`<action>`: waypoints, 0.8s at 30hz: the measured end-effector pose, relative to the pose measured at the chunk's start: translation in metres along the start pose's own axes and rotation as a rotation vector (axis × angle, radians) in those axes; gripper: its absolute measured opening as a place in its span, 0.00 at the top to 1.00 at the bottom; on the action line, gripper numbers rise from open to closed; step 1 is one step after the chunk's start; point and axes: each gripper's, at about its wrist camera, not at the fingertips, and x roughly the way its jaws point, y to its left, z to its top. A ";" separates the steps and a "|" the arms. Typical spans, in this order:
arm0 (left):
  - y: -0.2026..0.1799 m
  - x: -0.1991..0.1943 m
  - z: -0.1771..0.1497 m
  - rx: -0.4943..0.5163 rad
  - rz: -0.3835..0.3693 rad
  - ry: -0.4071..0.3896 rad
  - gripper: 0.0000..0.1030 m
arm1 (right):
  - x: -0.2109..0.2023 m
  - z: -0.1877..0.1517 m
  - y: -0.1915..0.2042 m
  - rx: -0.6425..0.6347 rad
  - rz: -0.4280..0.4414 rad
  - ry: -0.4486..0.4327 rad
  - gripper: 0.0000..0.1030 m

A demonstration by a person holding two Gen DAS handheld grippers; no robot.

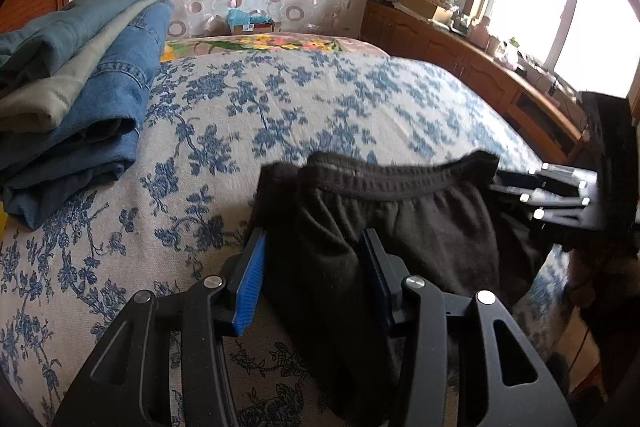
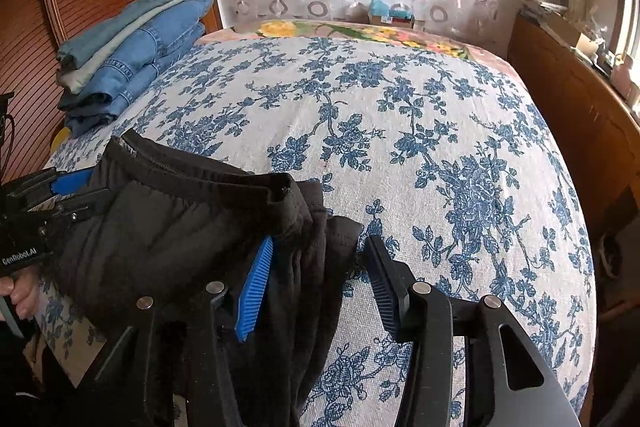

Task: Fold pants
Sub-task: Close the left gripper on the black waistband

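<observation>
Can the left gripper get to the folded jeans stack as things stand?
Probably not yet. The left gripper has the black pants between its fingers, shared with the right gripper. The path over the bedspread to the jeans stack looks free, but it would drag the pants along.

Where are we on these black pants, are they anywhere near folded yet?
Not near. Done: a stack of folded jeans sits at the far left of the bed. In hand: the black pants are bunched at the near edge, fabric between the fingers of the left hand-held gripper and the right hand-held gripper, waistband up. Left: spreading them flat and every fold.
</observation>
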 end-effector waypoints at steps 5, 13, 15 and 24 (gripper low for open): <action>0.007 -0.003 0.014 -0.008 0.021 -0.022 0.54 | -0.003 -0.007 -0.001 0.003 0.001 -0.022 0.51; 0.011 0.014 0.014 -0.016 0.009 0.035 0.54 | -0.005 -0.008 -0.003 0.009 0.011 -0.015 0.51; 0.011 0.015 0.014 -0.018 -0.011 0.040 0.54 | -0.004 -0.006 -0.003 0.010 0.018 -0.012 0.51; 0.010 0.013 0.011 -0.019 -0.060 0.031 0.86 | -0.004 -0.006 -0.010 0.041 0.112 -0.015 0.84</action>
